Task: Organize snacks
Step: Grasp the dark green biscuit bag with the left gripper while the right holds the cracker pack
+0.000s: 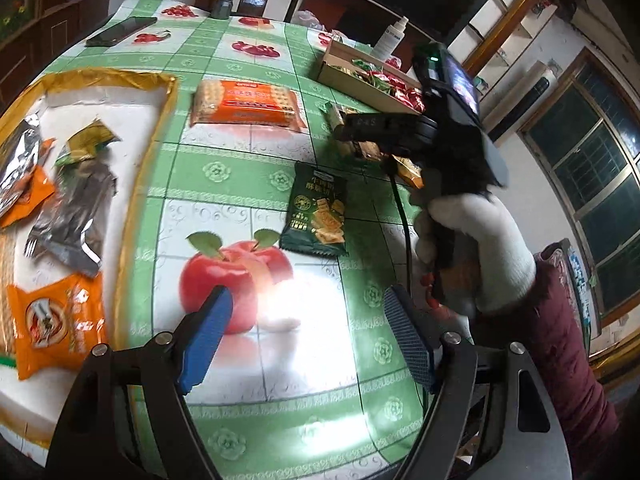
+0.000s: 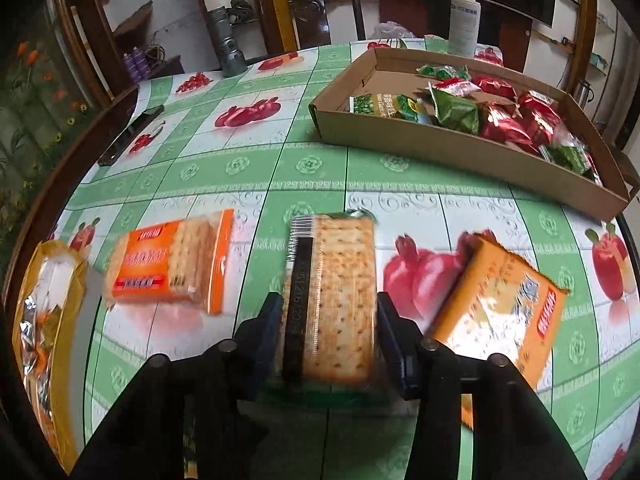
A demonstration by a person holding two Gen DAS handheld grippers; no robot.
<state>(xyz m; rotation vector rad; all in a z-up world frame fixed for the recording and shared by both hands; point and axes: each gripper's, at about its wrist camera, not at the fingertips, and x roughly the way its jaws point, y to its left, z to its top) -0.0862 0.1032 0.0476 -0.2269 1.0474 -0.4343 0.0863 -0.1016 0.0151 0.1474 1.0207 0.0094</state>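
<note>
Cracker pack (image 2: 332, 300) between the right tongs (image 2: 330, 334), long axis toward 12 o'clock; pads flank it, grip unclear amid blur. Cardboard tray (image 2: 460, 152) at 1 o'clock, filled with red and green packets. Left tongs (image 1: 308, 336) released, empty; gold tray (image 1: 160, 92) at 10 o'clock holding wrappers.

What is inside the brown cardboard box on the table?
The cardboard box holds small snack packets: green packets and shiny red packets, piled together. Whatever lies underneath the pile is covered.
</note>
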